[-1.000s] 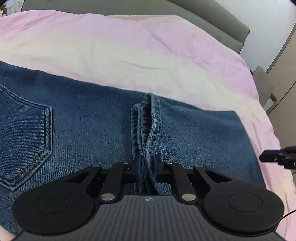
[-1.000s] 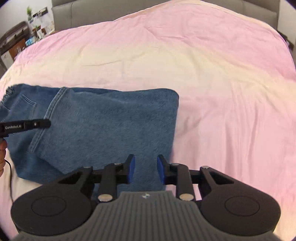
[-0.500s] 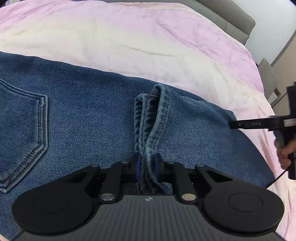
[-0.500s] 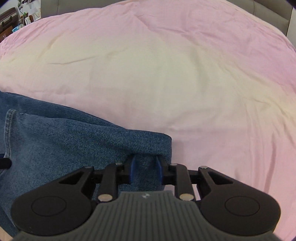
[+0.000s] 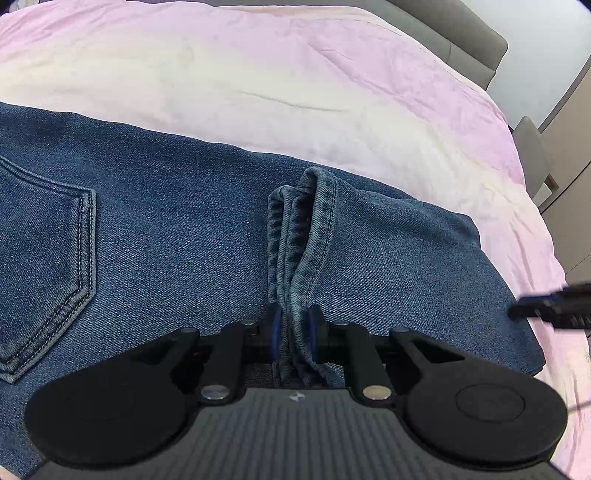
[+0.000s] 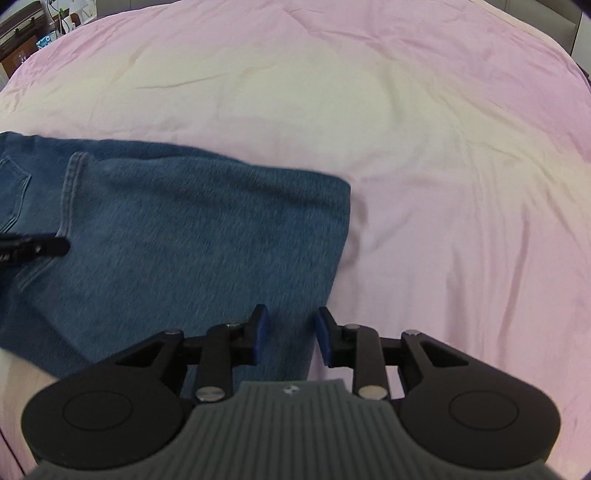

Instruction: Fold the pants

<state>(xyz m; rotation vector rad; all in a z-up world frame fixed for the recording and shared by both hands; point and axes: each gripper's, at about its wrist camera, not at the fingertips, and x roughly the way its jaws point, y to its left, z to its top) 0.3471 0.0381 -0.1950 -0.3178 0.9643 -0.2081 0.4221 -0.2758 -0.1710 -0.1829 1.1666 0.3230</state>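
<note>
Clamped on denim, my left gripper (image 5: 293,325) pinches a bunched stack of hem edges (image 5: 301,240) between its blue pads (image 5: 274,328), the layers standing up in a narrow ridge that runs away from the fingers across the jeans. Those pants (image 5: 177,236), dark blue with a stitched back pocket (image 5: 48,273) at the left of my left wrist view, lie folded on a pink and cream bedspread (image 5: 295,81), their folded end squared off toward the right. At the right margin of that view, the black tip of my right gripper (image 5: 546,308) pokes in over the edge of the cloth.

From the right wrist camera, my right gripper (image 6: 290,334) hangs with its jaws parted and nothing between them, the two blue pads (image 6: 261,332) poised above the near right corner of the pants (image 6: 192,236). Whether the fingers touch the fabric I cannot tell; the denim here is smeared with motion blur. The folded edge of the jeans runs down beside the gripper, with bare bedspread (image 6: 424,147) on the far side of it. A hem seam (image 6: 70,195) and part of a pocket show at the far left, where the dark tip of my left gripper (image 6: 37,249) reaches in over the cloth.

Beyond the bed, a grey upholstered headboard (image 5: 461,29) lines the top of the left view, and cluttered furniture (image 6: 33,22) sits in the top left corner of the right view.
</note>
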